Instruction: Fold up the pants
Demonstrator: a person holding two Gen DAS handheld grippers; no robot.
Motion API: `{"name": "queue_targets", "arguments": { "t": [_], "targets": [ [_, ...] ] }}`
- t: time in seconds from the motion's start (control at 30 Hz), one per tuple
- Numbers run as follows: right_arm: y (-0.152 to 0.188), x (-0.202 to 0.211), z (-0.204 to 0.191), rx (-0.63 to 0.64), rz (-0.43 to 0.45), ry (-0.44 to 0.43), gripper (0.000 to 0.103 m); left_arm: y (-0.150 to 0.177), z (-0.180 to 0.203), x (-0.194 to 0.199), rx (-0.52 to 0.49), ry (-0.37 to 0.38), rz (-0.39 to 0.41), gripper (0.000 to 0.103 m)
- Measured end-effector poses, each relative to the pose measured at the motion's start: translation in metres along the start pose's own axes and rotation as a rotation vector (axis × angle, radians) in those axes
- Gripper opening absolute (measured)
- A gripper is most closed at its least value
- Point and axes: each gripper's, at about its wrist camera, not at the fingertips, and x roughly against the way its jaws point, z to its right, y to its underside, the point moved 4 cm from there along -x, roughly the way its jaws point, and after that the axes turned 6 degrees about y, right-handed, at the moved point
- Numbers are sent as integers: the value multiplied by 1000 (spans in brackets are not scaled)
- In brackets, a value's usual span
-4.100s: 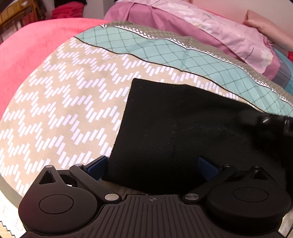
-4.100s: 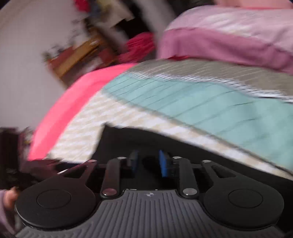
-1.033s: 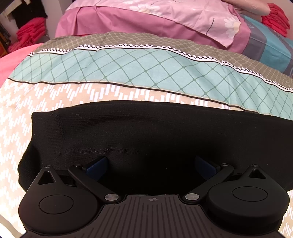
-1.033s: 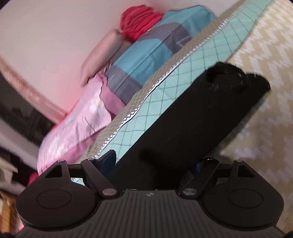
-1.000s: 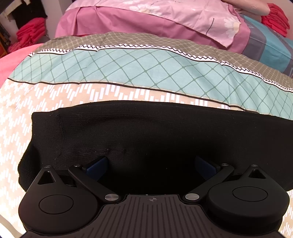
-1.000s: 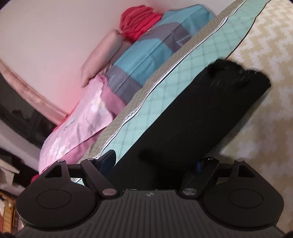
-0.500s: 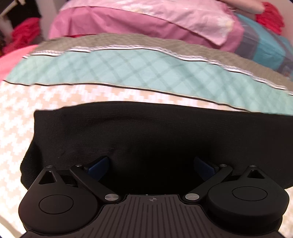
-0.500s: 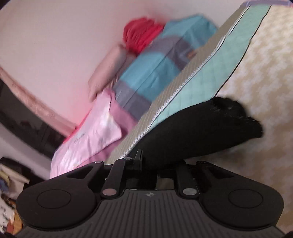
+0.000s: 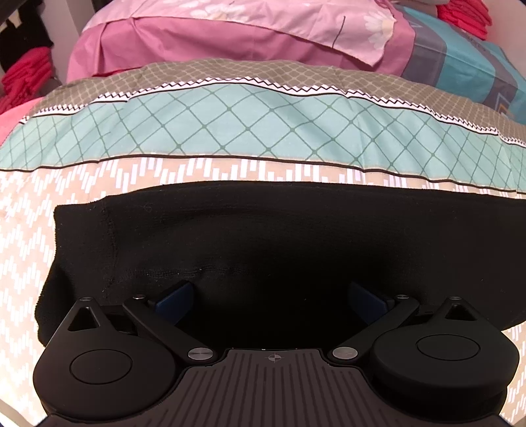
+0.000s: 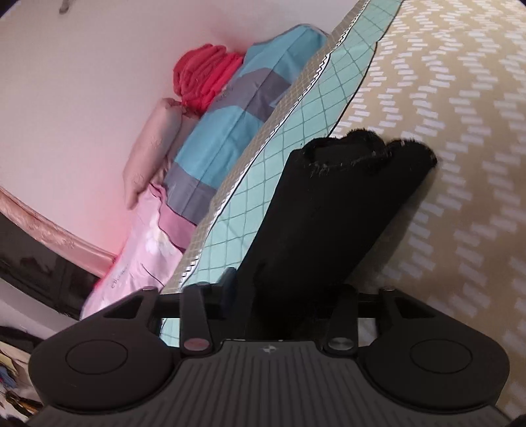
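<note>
since a second ago: right gripper [image 10: 273, 295] has drawn its jaws in from wide apart to narrow around the near end of the black pants [image 10: 332, 210]; left view has barely shifted.
right gripper: jaws narrow, with a fold of the pants between them and pinched there; they are opening very slightly at this moment. one blue pad [image 10: 228, 285] shows at the left of the cloth, the other is hidden behind it.
left gripper [image 9: 271, 295]: jaws stand wide, blue pads [image 9: 174, 297] well apart, poised over the near edge of the pants [image 9: 263, 236]. whether the pads touch the cloth i cannot tell; nothing is pinched.
pants: lying on the bedspread [image 9: 230, 131]. in the left view they stretch as a broad dark band across the picture, left end squared off with a stitched seam near it. in the right view they run away from the gripper as a long strip, far end open and rumpled, with frayed bits along its rim.
bedspread: tan zigzag part under most of the pants, teal diamond band just beyond their far edge, then a grey band.
beyond the bedspread: pink flowered pillow [image 9: 263, 23], blue and grey striped pillow [image 10: 236, 121], red folded cloth [image 10: 203, 75] against the pale wall [image 10: 82, 82].
left edge: more red cloth [image 9: 23, 78], beside a pink blanket [image 9: 13, 115].
</note>
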Motion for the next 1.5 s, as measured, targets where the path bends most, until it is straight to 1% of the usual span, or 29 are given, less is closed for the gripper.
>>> {"name": "queue_targets", "arguments": {
  "t": [0.1, 0.13, 0.17, 0.2, 0.23, 0.3, 0.33, 0.37, 0.4, 0.43, 0.47, 0.5, 0.53, 0.57, 0.6, 0.63, 0.67, 0.73, 0.77, 0.8, 0.83, 0.87, 0.93, 0.97, 1.1, 1.17, 1.23, 1.4, 1.5],
  "targets": [
    [-9, 10, -9, 55, 85, -34, 20, 1, 1, -1, -5, -4, 0, 103],
    [-8, 5, -6, 50, 72, -16, 20, 1, 1, -1, -5, -2, 1, 103],
    [-6, -3, -3, 42, 35, 19, 20, 1, 1, -1, -6, -2, 1, 103],
    [-5, -9, -2, 48, 17, 31, 20, 1, 1, -1, -7, -1, 1, 103],
    [-5, -7, -2, 42, 25, 17, 21, 1, 1, -1, -7, -1, 0, 103],
    [-5, -2, -2, -12, 29, -2, 30, 1, 1, -1, -5, -1, -3, 103],
    [-3, 0, 0, -30, 34, -14, 40, 0, 2, -1, -4, -1, -2, 103],
    [1, 1, 0, -31, 32, -34, 58, 0, 2, -2, -6, -1, -2, 103],
    [6, 2, -2, -5, 34, -48, 63, 0, 2, -2, -8, -3, -1, 103],
    [9, 1, -7, 54, 28, -34, 63, 1, 3, -3, -9, -5, -1, 103],
    [9, 1, -11, 119, 31, -12, 59, 0, 3, -3, -9, -7, -2, 103],
    [6, 1, -13, 153, 39, 25, 41, 0, 3, -3, -8, -8, -3, 103],
    [-1, 0, -9, 135, 52, 78, 28, 0, 3, -3, -6, -7, -6, 103],
    [-7, -1, -1, 69, 50, 72, 24, -1, 3, -2, -2, -4, -8, 103],
    [-11, -1, 6, -13, 50, 51, 24, -1, 2, -1, 5, 0, -8, 103],
    [-12, 0, 9, -55, 53, 50, 24, -2, 0, 1, 13, 1, -7, 103],
    [-12, 2, 8, -52, 58, 56, 28, -2, -1, 3, 24, 3, -6, 103],
    [-10, 9, 7, -26, 102, 90, 46, -2, -6, 11, 53, 18, 4, 103],
    [-9, 15, 8, -35, 134, 105, 65, -2, -8, 15, 69, 23, 12, 103],
    [-10, 22, 12, -61, 162, 135, 77, -1, -11, 20, 80, 25, 21, 103],
    [-9, 29, 17, -95, 184, 162, 79, 0, -15, 24, 90, 24, 28, 103],
    [-6, 35, 22, -134, 188, 155, 79, 2, -18, 29, 98, 21, 36, 103],
    [4, 44, 31, -198, 144, 89, 79, 6, -24, 38, 118, 21, 55, 103],
    [12, 49, 33, -205, 123, 53, 79, 8, -28, 42, 131, 21, 62, 103],
    [48, 53, 21, -111, 7, -49, 79, 16, -39, 46, 172, 6, 64, 103],
    [53, 51, 8, -3, 31, -29, 84, 18, -42, 40, 189, -10, 42, 103],
    [49, 43, 0, 25, 38, -25, 86, 19, -44, 36, 195, -29, 23, 103],
    [34, 30, -6, -13, 31, -25, 85, 15, -38, 32, 141, -184, -14, 103],
    [41, 26, -17, 56, 14, -26, 85, 12, -35, 30, 109, -230, -10, 103]
  ]
}}
